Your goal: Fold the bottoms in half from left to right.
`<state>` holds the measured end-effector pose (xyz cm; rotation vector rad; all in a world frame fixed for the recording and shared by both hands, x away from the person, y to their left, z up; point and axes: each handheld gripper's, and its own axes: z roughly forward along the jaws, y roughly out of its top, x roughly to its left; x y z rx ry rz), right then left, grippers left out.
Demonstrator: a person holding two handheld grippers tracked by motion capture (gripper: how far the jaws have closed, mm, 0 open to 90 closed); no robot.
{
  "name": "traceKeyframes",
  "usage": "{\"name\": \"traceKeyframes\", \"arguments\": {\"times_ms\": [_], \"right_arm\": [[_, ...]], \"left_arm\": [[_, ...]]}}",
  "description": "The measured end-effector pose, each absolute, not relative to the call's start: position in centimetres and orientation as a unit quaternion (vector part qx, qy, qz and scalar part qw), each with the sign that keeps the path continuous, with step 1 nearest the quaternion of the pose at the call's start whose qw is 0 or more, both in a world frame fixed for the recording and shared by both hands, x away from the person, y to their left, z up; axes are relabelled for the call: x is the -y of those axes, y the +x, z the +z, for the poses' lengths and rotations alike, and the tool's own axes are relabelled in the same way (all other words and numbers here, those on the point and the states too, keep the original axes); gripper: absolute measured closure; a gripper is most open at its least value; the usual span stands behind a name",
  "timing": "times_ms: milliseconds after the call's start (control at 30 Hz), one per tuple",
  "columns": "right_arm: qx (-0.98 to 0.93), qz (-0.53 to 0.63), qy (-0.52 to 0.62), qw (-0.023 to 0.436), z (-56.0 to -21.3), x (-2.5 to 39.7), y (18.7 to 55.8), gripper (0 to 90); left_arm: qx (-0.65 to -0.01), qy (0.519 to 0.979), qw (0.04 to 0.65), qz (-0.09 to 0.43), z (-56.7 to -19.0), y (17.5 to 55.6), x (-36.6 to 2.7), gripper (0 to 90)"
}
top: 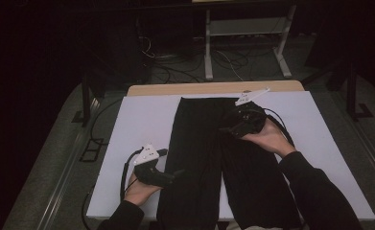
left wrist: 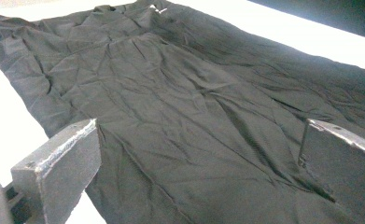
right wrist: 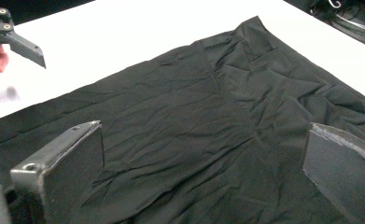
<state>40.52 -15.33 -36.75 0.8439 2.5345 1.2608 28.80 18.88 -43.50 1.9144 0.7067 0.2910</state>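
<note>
A pair of black trousers [top: 199, 143] lies flat on the white table cover [top: 142, 120], waistband at the far end and legs running toward the person. My left gripper [top: 177, 174] hovers at the outer edge of the left leg, jaws spread wide over wrinkled cloth [left wrist: 171, 84]. My right gripper [top: 226, 128] is over the upper right part of the trousers near the crotch seam [right wrist: 236, 107], also open. Nothing sits between either pair of jaws [left wrist: 199, 128] [right wrist: 203, 128]. The left gripper [right wrist: 12, 32] appears far off in the right gripper view.
The white cover [right wrist: 124, 32] has bare margins left and right of the trousers. A wooden table edge [top: 214, 88] runs along the far side. Beyond it stand white frame legs [top: 208, 48], floor cables [top: 175, 67] and a black stand [top: 85, 100].
</note>
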Motion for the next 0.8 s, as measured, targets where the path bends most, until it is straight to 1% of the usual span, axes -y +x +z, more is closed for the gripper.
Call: {"name": "traceKeyframes", "arguments": {"times_ms": [500,800], "right_arm": [[-0.856,0.415,0.298,0.082,-38.3,14.1,43.4,0.0],[-0.856,0.407,0.31,0.081,-38.6,13.7,45.0,0.0]], "left_arm": [[-0.294,0.796,0.515,0.119,-43.5,28.8,-18.9,0.0],[-0.294,0.796,0.516,0.118,-43.5,28.9,-18.9,0.0]]}}
